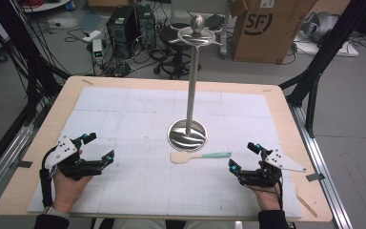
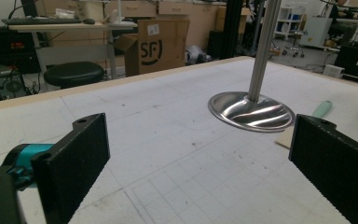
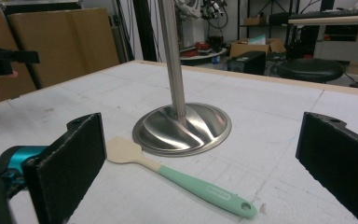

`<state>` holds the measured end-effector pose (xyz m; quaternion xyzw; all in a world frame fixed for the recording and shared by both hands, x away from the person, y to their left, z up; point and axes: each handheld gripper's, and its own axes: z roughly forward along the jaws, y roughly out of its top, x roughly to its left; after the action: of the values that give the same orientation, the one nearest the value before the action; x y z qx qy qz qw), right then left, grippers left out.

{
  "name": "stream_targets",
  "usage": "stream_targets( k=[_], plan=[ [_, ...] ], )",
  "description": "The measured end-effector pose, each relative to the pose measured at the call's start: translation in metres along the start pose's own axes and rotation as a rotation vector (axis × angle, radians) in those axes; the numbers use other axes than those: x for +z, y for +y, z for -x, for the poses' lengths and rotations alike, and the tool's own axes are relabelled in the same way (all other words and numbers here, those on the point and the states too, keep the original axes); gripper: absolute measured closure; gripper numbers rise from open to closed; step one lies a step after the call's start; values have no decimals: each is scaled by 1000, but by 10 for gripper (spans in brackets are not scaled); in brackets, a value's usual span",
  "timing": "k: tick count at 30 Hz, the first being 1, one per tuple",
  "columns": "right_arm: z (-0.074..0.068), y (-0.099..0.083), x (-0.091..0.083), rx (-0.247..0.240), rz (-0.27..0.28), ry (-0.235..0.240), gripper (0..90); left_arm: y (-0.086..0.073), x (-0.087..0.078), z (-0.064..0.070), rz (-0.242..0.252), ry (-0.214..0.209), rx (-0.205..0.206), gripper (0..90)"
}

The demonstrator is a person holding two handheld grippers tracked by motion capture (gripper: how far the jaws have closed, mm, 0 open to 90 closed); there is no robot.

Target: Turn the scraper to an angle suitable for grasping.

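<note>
Spatula [image 1: 199, 156] lies flat on the counter [image 1: 124, 109], just in front of the round base of the steel stand [image 1: 188, 135], blade end close beside the base rim; contact not resolvable. Long axis runs roughly left–right across the counter in the high view: pale blade toward the left, mint-green handle pointing right, hang-hole at the far handle tip [image 3: 246, 206]. Right gripper [image 1: 242, 157] rests near the front right of the counter, jaws wide apart and empty, aimed toward the stand; in the right gripper view the spatula sits directly between and ahead of those jaws, handle end nearest. Left gripper [image 1: 97, 147] rests at front left, jaws likewise apart and holding nothing; from its own view only the handle tip [image 2: 322, 108] peeks past the stand base, farther off. Judgement: right hand is the nearer one and faces the handle end, so a pick would likely come from that side, jaws closing across the handle's width.
</note>
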<state>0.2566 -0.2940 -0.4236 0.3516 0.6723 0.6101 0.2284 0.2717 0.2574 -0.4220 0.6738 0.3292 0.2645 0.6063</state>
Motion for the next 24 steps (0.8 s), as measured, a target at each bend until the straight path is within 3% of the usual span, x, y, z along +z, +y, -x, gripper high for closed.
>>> stream_targets(
  k=[8,11,12,13,14,20,24],
  plan=[
    [-3,2,10,11,-65,-22,11,0,1,0,-7,-1,-3,57],
    [-4,5,15,21,-105,37,219,0,1,0,-9,0,-7,57],
    [-5,5,16,27,-110,71,310,0,1,0,-10,0,-8,57],
    [-5,5,19,44,-134,153,427,0,1,0,-12,0,-7,57],
    [-7,6,21,36,-152,173,492,0,1,0,-14,0,-8,57],
    [-15,11,36,26,-238,137,862,-1,1,0,-18,-2,-8,57],
    [-21,12,51,12,-307,123,896,-1,2,0,-20,-1,-8,57]
  ],
)
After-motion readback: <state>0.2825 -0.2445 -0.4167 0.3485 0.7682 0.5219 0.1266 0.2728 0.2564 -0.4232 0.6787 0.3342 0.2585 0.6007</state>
